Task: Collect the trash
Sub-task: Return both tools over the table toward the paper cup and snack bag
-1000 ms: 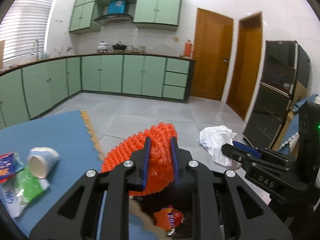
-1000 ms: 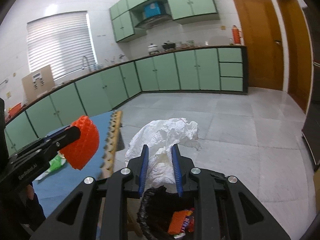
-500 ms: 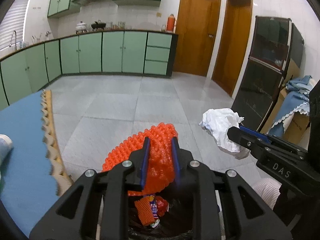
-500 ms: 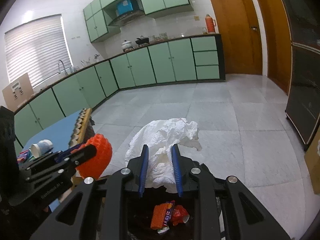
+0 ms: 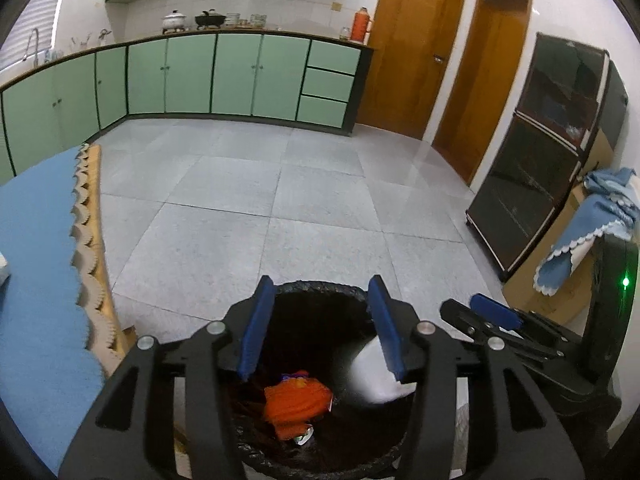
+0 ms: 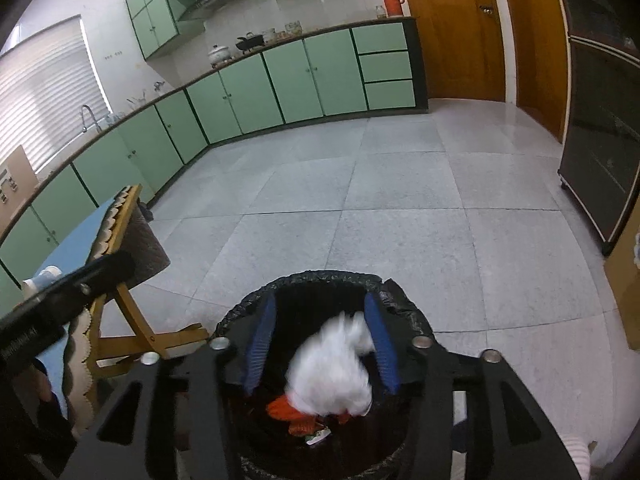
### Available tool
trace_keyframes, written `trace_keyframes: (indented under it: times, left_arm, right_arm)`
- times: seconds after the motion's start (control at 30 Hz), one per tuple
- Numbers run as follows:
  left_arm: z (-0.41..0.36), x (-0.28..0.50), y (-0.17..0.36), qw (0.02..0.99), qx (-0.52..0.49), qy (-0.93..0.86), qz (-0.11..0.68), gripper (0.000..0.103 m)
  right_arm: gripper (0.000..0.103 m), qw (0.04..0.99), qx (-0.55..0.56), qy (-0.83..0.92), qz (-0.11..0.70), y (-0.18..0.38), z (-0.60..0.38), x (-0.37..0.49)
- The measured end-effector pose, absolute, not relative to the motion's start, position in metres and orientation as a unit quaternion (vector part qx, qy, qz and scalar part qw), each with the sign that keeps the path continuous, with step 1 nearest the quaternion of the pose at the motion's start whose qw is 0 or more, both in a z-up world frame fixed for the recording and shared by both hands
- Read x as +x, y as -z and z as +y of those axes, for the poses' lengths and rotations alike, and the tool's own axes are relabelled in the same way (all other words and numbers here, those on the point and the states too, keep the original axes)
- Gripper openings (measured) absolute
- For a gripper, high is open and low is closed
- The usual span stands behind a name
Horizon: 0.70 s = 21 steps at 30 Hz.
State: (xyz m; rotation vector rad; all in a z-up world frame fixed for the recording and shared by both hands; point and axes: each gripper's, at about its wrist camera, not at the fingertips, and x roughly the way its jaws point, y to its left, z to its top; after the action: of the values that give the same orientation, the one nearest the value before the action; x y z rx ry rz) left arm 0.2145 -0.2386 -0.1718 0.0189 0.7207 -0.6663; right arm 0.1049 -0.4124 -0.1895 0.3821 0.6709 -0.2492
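Both grippers hang over a black-lined trash bin [image 5: 320, 286] [image 6: 332, 276]. My left gripper [image 5: 320, 292] is open, its jaws still opening, with nothing between them. The orange foam net [image 5: 298, 400] lies below it inside the bin on a snack wrapper. My right gripper [image 6: 320, 308] is open too, jaws opening. The crumpled white tissue [image 6: 332, 372] is a blur dropping between its blue pads onto the orange net [image 6: 282, 406]. In the left wrist view the tissue [image 5: 372, 376] shows falling at the bin's right side, and the right gripper [image 5: 496, 316] is beside the bin.
A table with a blue cloth [image 5: 36, 240] stands left of the bin, with a paper cup [image 6: 40, 276] on it and wooden legs [image 6: 132, 312] close to the bin. A black cabinet [image 5: 552, 152] and a cloth-draped box [image 5: 588, 232] are to the right. Grey tiled floor stretches ahead.
Both grippers sank toward the bin and tilted down. The left one opened and the orange net dropped into the bin. The right one opened and the white tissue is falling in.
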Motion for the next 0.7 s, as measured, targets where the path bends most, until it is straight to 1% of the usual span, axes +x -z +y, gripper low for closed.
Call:
trace_keyframes:
  times: [0.1, 0.17, 0.2, 0.27, 0.37, 0.47, 0.7]
  left_arm:
    - [-0.222, 0.215, 0.159, 0.890, -0.002, 0.308, 0.336, 0.051]
    - [-0.210, 0.211, 0.148, 0.899, -0.002, 0.296, 0.322, 0.057]
    - [-0.204, 0.209, 0.142, 0.904, -0.003, 0.291, 0.314, 0.059]
    - [-0.193, 0.205, 0.132, 0.911, -0.001, 0.283, 0.301, 0.063]
    - [-0.166, 0.192, 0.117, 0.925, 0.007, 0.263, 0.274, 0.070]
    - [-0.141, 0.184, 0.105, 0.934, 0.006, 0.241, 0.262, 0.074]
    - [-0.059, 0.171, 0.088, 0.961, 0.002, 0.144, 0.237, 0.078]
  right_arm:
    - [0.061, 0.922, 0.185, 0.124, 0.317, 0.180, -0.411, 0.101]
    - [0.073, 0.925, 0.181, 0.126, 0.309, 0.172, -0.406, 0.099]
    - [0.075, 0.929, 0.178, 0.125, 0.301, 0.165, -0.402, 0.097]
    - [0.083, 0.935, 0.174, 0.115, 0.287, 0.152, -0.393, 0.094]
    - [0.092, 0.944, 0.167, 0.103, 0.266, 0.134, -0.376, 0.093]
    - [0.097, 0.954, 0.154, 0.080, 0.245, 0.115, -0.356, 0.095]
    - [0.097, 0.969, 0.110, 0.010, 0.220, 0.087, -0.285, 0.117]
